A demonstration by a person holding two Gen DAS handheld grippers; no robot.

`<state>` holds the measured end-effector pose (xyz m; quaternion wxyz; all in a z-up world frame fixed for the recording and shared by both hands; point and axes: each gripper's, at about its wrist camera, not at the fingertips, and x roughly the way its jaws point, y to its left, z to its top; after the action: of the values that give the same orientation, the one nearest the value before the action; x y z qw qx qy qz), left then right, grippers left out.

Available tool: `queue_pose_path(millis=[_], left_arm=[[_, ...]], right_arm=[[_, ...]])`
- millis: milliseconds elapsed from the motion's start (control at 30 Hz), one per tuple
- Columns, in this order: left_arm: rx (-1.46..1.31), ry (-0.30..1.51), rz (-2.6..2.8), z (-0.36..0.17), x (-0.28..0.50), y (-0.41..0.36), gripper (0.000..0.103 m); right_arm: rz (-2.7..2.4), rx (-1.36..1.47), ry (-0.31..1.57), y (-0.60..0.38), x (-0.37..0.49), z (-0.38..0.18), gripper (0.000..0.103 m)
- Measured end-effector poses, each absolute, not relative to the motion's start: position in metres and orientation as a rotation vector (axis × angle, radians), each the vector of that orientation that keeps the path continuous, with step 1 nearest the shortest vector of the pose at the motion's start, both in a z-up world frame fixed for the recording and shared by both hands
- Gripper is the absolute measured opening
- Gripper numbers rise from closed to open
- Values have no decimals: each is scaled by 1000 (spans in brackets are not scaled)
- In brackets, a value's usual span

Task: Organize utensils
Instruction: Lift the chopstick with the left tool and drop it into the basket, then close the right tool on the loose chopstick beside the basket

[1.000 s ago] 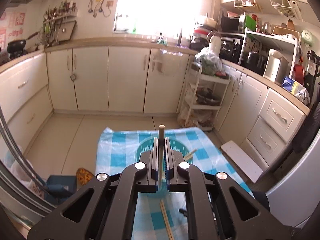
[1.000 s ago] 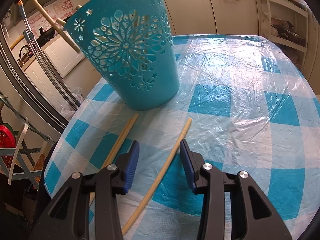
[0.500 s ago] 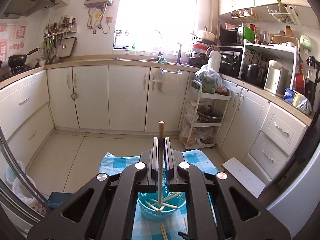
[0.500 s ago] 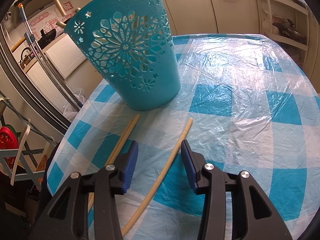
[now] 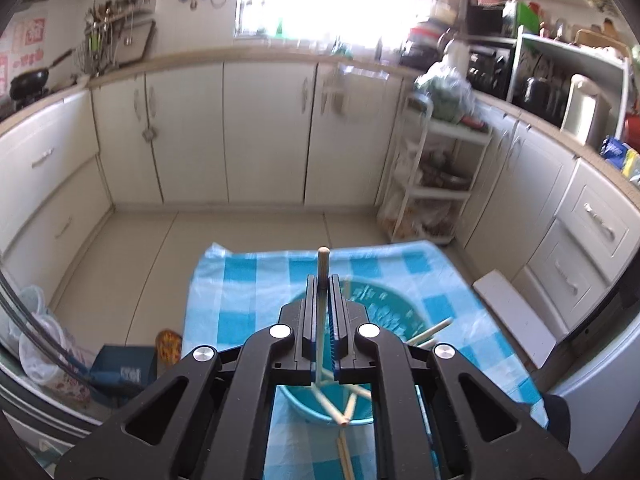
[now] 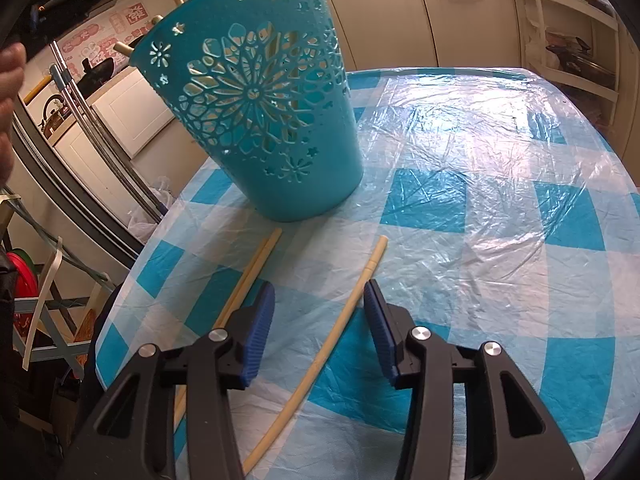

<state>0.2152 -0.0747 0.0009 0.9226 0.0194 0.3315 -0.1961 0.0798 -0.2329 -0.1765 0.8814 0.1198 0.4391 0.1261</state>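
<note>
Since the earlier frames the left tool (image 5: 322,280) has dipped toward the basket (image 5: 384,312), so the teal rim and the checked cloth fill more of the left wrist view than half a second ago, while the right tool (image 6: 318,304) has kept its place and its jaws have just been opening a little wider around the stick lying between them. From the left wrist, the left tool is clenched on a chopstick (image 5: 322,264), which stands upright between the pads with its rounded end poking out above them and its lower part running down over the basket's mouth. Several more chopsticks (image 5: 428,332) lie crossed inside the basket, some leaning out over the right rim (the background is motion-blurred here). One more pale stick (image 5: 345,456) lies on the cloth-covered desk (image 5: 240,280) below the basket, at the bottom edge. From the right wrist, the right tool is released, its blue pads (image 6: 256,336) apart and hovering low over the desk (image 6: 500,200), which wears a blue-and-white check under clear plastic. A single pale chopstick (image 6: 344,312) lies on the cloth between the pads, closer to the right one; I cannot tell whether it touches that pad. A second pair of sticks (image 6: 250,276) lies just left of the left pad, pointing at the base of the pierced basket (image 6: 264,120), which stands upright ahead. Stick ends (image 6: 120,48) jut above its left rim. Fingertips (image 6: 10,76) show at the left edge.
</note>
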Motion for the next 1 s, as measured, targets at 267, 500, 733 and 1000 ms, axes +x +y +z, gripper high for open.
queue_pose_path(millis=[267, 500, 733, 1000], left_arm=[[25, 703, -365, -17, 202, -52, 33], [-40, 709, -330, -24, 184, -14, 50], [-90, 767, -324, -49, 173, 13, 52], [-113, 854, -316, -85, 172, 19, 53]], right_arm=[[222, 235, 915, -232, 76, -175, 46], [93, 64, 925, -209, 70, -174, 25], [202, -57, 993, -213, 72, -170, 8], [139, -56, 1031, -214, 91, -171, 9]])
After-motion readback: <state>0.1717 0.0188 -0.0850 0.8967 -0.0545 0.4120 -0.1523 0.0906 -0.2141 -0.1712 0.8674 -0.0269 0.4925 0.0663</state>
